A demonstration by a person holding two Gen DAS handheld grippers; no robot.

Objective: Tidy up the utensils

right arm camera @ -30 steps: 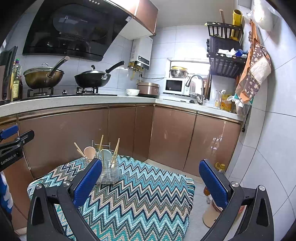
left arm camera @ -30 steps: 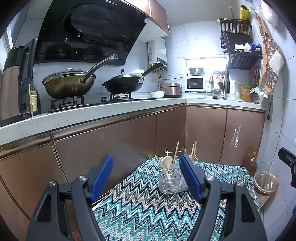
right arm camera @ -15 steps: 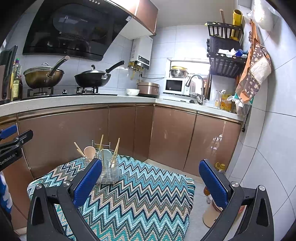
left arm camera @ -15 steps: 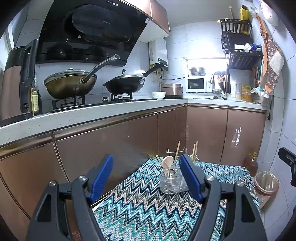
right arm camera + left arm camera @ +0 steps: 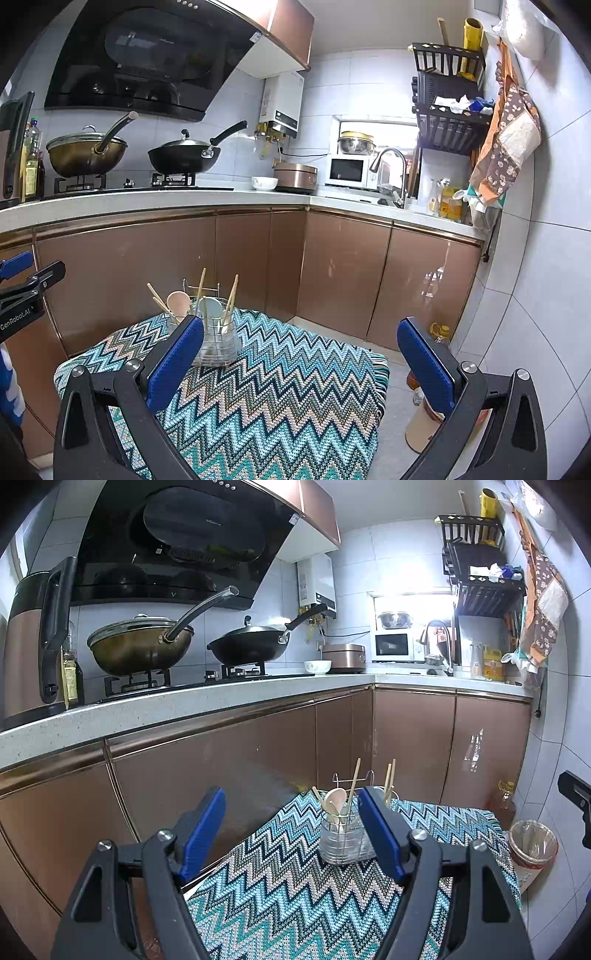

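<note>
Utensils [image 5: 201,306] stand upright in a wire-and-glass holder [image 5: 216,343] at the far end of the tabletop [image 5: 288,398], handles up so they're easy to pinch; chopsticks and spoons already sit together inside, nothing loose on the zigzag cloth; left gripper [image 5: 291,830] and right gripper [image 5: 301,358] both hover short of it, fingers apart, empty; small kitchen, brown cabinets [image 5: 340,273], woks [image 5: 184,157] on the hob.
</note>
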